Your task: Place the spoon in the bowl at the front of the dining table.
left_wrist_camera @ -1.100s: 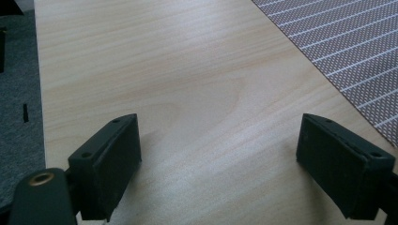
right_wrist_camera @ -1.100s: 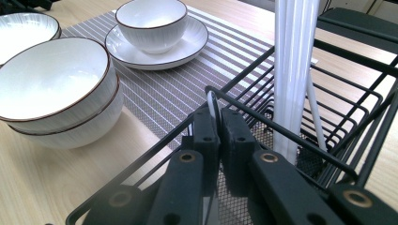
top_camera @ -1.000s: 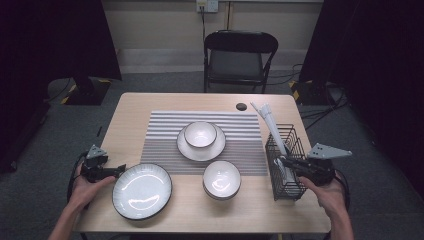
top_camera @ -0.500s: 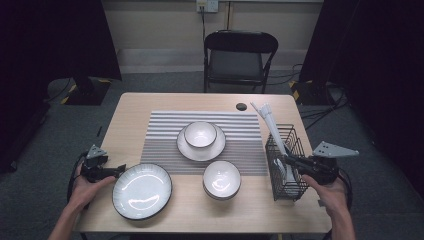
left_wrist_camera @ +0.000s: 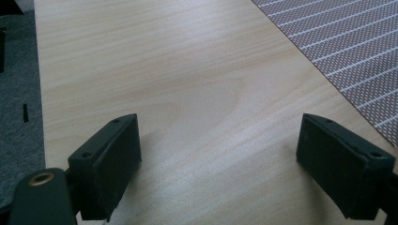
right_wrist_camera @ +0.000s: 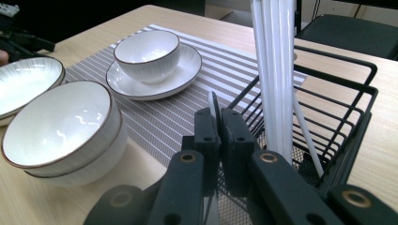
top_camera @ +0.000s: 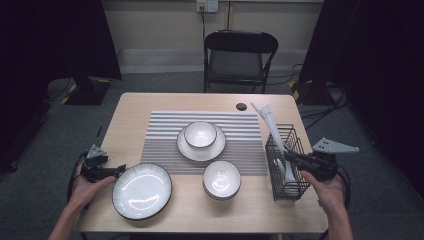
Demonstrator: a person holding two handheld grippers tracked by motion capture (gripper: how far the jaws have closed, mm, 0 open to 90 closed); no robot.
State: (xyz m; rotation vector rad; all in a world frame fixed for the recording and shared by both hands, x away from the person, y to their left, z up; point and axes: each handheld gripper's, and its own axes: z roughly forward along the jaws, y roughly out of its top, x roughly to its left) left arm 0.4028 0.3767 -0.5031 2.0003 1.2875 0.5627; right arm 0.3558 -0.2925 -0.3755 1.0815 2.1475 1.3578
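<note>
- Two handheld grippers are at the table; the right gripper [right_wrist_camera: 218,117] sits at the black wire basket [top_camera: 295,187] on the table's right side, with its jaws closed on a thin white utensil [right_wrist_camera: 213,105] that stands up between the pads.
- The utensil's lower end remains down in the basket, beside several long white sticks [right_wrist_camera: 274,70] leaning out of its far end.
- The left gripper [left_wrist_camera: 220,154] has its jaws spread wide over bare light wooden table [left_wrist_camera: 164,70], gripping nothing, just left of the large white ribbed plate [top_camera: 142,191].
- Laid out already: a white bowl on a white saucer [top_camera: 201,136] on the grey striped placemat [top_camera: 165,145], and a second white bowl [top_camera: 221,179] at the mat's near edge.
- Judgement: the setting is at an early stage. No utensil lies beside any dish; the gripped piece awaits lifting out and placing.
</note>
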